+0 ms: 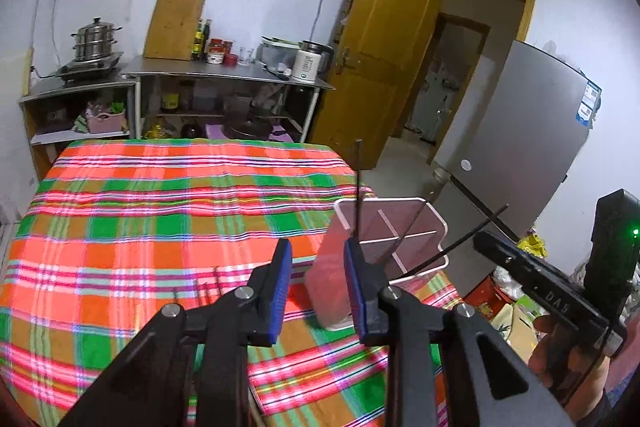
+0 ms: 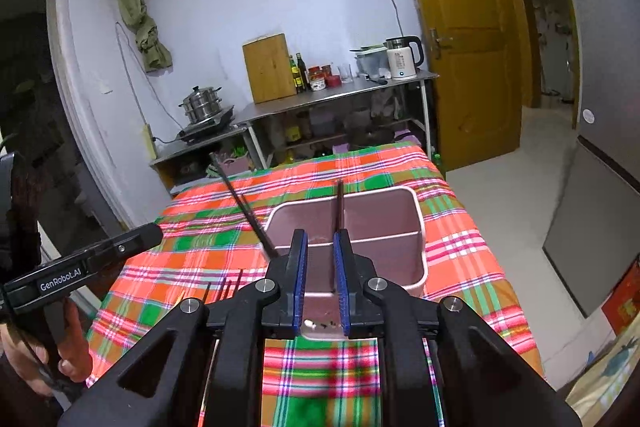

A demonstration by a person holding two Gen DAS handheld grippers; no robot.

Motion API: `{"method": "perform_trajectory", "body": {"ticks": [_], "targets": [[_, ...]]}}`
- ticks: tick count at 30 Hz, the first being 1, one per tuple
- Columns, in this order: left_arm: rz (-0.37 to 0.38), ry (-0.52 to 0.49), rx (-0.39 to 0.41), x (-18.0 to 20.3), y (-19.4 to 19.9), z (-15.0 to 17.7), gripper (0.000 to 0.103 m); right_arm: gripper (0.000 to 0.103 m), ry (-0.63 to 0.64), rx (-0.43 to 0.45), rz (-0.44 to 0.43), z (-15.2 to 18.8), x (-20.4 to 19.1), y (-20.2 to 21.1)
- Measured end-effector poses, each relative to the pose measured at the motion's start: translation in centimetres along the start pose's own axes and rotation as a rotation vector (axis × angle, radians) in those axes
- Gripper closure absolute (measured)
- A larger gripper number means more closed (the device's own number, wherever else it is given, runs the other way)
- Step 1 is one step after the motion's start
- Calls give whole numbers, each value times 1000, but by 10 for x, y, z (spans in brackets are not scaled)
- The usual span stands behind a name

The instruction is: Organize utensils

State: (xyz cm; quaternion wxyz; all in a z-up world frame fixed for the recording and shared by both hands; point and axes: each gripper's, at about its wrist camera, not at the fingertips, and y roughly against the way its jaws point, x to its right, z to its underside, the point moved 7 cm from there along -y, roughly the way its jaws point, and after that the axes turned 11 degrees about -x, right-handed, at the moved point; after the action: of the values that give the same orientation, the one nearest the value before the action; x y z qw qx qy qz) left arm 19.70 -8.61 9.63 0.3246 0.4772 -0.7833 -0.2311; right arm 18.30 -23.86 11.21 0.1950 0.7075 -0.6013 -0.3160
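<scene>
Both tongs released: L tongs (image 1: 318, 291) & R tongs (image 2: 321, 277) near pink holder (image 2: 416, 227) w/ chopsticks (image 2: 339, 207).

Place: home kitchen, lived-in room.
Cooking: stacked steel steamer pot (image 2: 201, 102) on a small stove (image 2: 206, 129).
Storage: steel shelf unit (image 2: 320, 99) carrying sauce bottles (image 2: 298, 73), jars, electric kettle (image 2: 402, 59).
Appliance: grey refrigerator (image 1: 520, 147).
Fittings: wooden door (image 2: 460, 39), plaid-covered bench (image 1: 160, 207).

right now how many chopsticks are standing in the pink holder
2. The upright chopstick stands by the middle divider of the pink holder; the leaning chopstick tilts out over its left rim in the right wrist view. Others may lie hidden inside.
</scene>
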Motion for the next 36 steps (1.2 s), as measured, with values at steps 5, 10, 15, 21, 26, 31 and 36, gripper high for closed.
{"method": "perform_trajectory", "body": {"ticks": [5,10,15,21,26,31,36], "targets": [[-29,25,2,-21,10,15,75,89,11,-1,-5,8,-6,2],[-64,45,0,-42,18,33,75,89,8,-4,-22,15,-8,2],[-97,66,-21,-62,18,54,75,89,25,-23,-55,27,-22,-5],[-116,107,-48,-81,14,75,75,89,48,-66,-93,45,-41,-19],[-128,125,-79,-91,2,89,75,89,75,-109,-114,59,-57,-35],[-133,139,-119,-99,-15,99,75,89,98,-150,-128,71,-69,-52],[-134,161,-162,-109,-38,106,75,89,110,-201,-138,84,-79,-74]]}}
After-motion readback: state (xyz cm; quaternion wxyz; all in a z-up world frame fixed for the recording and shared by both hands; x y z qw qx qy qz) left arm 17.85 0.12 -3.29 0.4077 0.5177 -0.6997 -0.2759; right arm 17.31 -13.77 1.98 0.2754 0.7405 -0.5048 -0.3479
